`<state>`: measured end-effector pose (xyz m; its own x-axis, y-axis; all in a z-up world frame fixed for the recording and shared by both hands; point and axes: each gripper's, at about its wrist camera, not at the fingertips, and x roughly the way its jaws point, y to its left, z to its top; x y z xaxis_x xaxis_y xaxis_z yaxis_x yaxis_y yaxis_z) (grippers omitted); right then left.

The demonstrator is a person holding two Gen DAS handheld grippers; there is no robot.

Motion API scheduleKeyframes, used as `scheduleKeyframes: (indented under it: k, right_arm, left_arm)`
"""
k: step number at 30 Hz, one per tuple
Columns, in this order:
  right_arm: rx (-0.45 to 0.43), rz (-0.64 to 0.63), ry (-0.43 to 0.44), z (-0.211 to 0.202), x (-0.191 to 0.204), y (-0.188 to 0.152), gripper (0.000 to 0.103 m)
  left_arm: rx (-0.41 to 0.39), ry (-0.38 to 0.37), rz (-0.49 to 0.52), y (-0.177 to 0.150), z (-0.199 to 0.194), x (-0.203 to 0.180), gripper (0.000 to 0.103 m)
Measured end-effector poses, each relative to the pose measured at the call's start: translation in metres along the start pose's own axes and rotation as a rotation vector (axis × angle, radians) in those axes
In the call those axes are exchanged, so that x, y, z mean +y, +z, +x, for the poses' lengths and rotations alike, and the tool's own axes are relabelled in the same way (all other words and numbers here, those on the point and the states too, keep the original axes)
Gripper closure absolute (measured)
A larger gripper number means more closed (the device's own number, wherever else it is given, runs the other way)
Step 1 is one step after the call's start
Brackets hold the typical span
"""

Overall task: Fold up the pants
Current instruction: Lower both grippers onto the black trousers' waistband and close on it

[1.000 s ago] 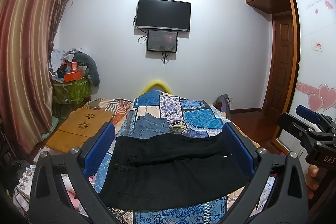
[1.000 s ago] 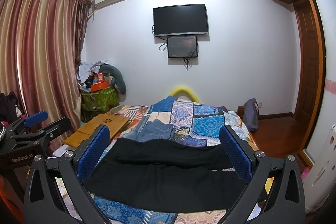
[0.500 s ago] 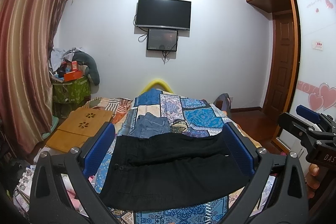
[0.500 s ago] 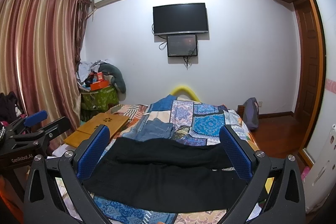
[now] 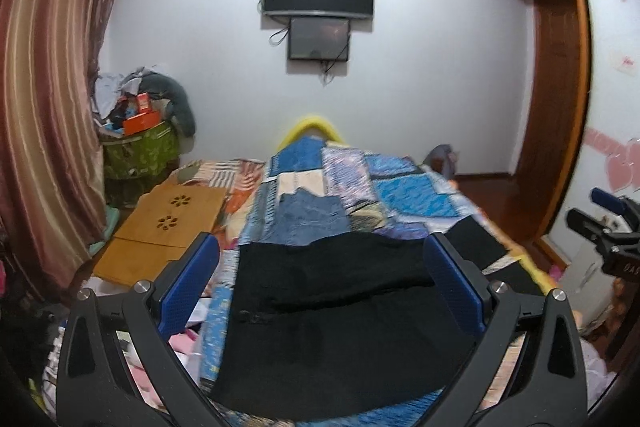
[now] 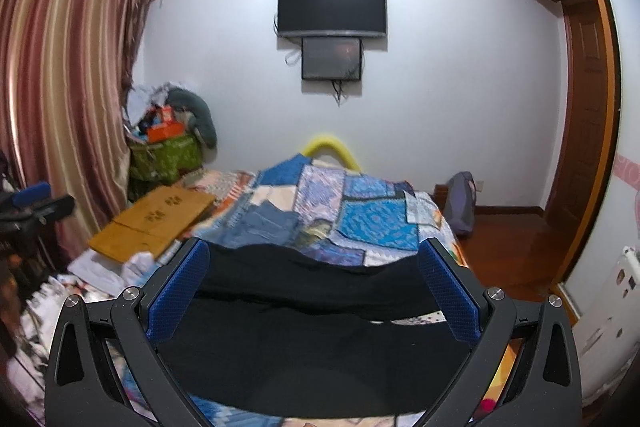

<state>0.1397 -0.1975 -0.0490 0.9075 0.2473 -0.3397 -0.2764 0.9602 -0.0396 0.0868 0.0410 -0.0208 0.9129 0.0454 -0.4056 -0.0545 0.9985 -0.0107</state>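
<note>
Left gripper [image 5: 320, 279]: fingers spread wide, blue pads [image 5: 188, 285] facing each other with nothing between them; it hangs above the near end of the bed, not touching the cloth.

Right gripper [image 6: 314, 281]: fingers likewise spread wide, blue pads [image 6: 450, 293] holding nothing; it sits over the same near end of the bed. In the left wrist view it shows as a black frame with a blue tip, far out beyond the right finger.

Black pants [image 5: 340, 319]: lying across the quilt, filling the gap between the left gripper's fingers and running on under both of them — one layer lies over another, with a crease line running crosswise. A narrow black part [image 5: 476, 241] reaches past the right finger toward the bed's edge. In the right wrist view the black pants [image 6: 316, 331] again span the whole gap between the fingers.

Patchwork quilt [image 5: 404, 187]: blue and pale patches, stretching ahead of the fingertips to the far wall.

Denim piece [image 5: 310, 217]: just beyond the fingertips, its near edge meeting the pants' far edge — whether it is part of the quilt cannot be told.

Wooden board [image 5: 168, 223]: ahead and outside the left finger, beside the bed.

Wall screen [image 6: 332, 7]: straight ahead, high above the fingertips.
</note>
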Motion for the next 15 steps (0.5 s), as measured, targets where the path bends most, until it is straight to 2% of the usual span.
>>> scheduleKeyframes:
  k: [3,7,15]
  right_arm:
    - [0.045,-0.023,-0.015,0.027,-0.011,-0.007,0.000]
    - [0.084,-0.050,-0.002,0.058,-0.026,-0.018,0.000]
    - [0.234,-0.101,0.021,0.129,-0.050,-0.032,0.000]
  left_arm:
    - [0.039,0.045,0.020,-0.001,0.033,0.010,0.000]
    - [0.084,0.030,-0.014,-0.005,0.078,0.033,0.000]
    - [0.236,0.047,-0.072,-0.011,0.183,0.080,0.000]
